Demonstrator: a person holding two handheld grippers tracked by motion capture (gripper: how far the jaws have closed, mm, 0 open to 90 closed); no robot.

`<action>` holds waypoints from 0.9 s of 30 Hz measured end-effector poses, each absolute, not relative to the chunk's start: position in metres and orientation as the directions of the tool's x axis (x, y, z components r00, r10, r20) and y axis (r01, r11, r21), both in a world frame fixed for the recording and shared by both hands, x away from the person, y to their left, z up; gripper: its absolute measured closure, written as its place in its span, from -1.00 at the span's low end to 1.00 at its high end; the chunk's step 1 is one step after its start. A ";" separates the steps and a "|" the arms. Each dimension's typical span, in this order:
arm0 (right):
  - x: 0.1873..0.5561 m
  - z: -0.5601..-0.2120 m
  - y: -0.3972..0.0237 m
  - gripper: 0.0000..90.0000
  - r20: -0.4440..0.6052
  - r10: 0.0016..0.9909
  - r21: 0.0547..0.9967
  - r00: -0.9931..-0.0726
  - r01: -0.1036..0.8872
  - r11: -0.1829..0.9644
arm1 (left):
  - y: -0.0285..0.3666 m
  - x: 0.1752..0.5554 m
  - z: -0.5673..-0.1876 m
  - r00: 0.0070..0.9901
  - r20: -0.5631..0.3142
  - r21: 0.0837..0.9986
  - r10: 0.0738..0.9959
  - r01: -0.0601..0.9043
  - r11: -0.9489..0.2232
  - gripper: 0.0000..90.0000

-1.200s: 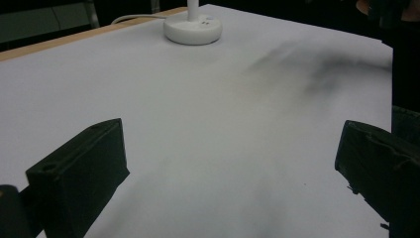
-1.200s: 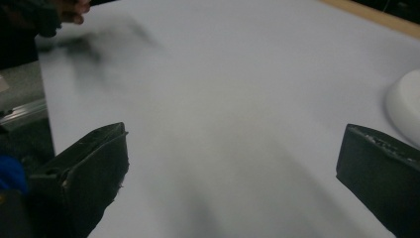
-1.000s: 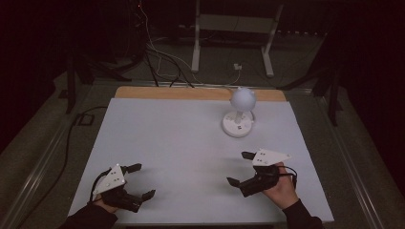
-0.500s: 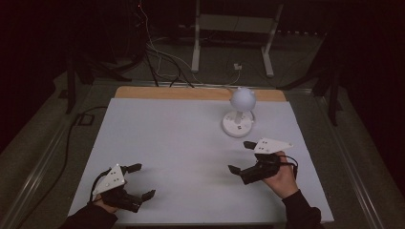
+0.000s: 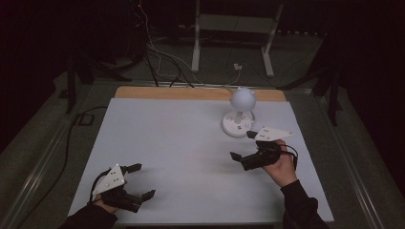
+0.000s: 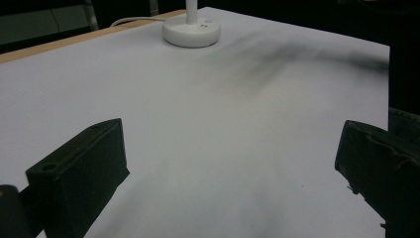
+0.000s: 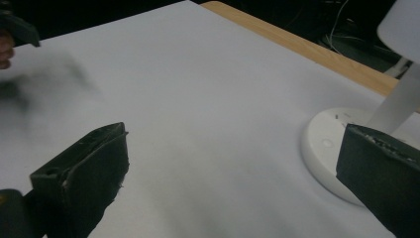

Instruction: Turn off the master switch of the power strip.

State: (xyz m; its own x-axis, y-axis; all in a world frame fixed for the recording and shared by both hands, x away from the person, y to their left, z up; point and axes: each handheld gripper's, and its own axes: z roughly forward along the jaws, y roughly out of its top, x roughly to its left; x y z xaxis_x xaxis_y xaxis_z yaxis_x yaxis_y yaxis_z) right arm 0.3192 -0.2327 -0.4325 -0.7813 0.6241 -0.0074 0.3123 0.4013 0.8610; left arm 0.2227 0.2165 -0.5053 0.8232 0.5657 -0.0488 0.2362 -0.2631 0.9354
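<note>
A white desk lamp (image 5: 238, 125) with a round base and a globe head (image 5: 242, 98) stands at the table's far right. My right gripper (image 5: 242, 145) hovers just in front of the base, open and holding nothing; its jaws stand wide apart. The lamp base (image 7: 329, 148) lies close by in the right gripper view, just beyond the right-hand jaw, with the stem rising to the head (image 7: 401, 25). My left gripper (image 5: 144, 180) rests near the front left edge, open and holding nothing. Its own view has the lamp base (image 6: 191, 32) far off.
The white table top (image 5: 181, 138) ends in a wooden strip (image 5: 167, 93) along its far edge. Cables (image 5: 162, 57) and a metal stand's legs (image 5: 234, 38) lie on the dark floor behind. The other hand's gripper (image 7: 15, 27) appears at the top left of the right gripper view.
My right gripper has moved forward and a little left, closer to the lamp base. The left gripper has stayed where it was.
</note>
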 end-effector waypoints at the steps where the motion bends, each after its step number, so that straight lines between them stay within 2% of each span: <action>1: 0.321 -0.433 -0.233 -1.00 -0.007 0.628 0.860 -0.778 0.315 0.400 | 0.216 0.223 -0.505 0.823 -0.050 0.935 0.566 0.238 -0.263 -0.99; 27: 0.384 -0.453 -0.258 -1.00 0.016 0.761 0.854 -0.649 0.405 0.327 | 0.216 0.223 -0.505 0.823 -0.052 0.934 0.565 0.241 -0.266 -0.99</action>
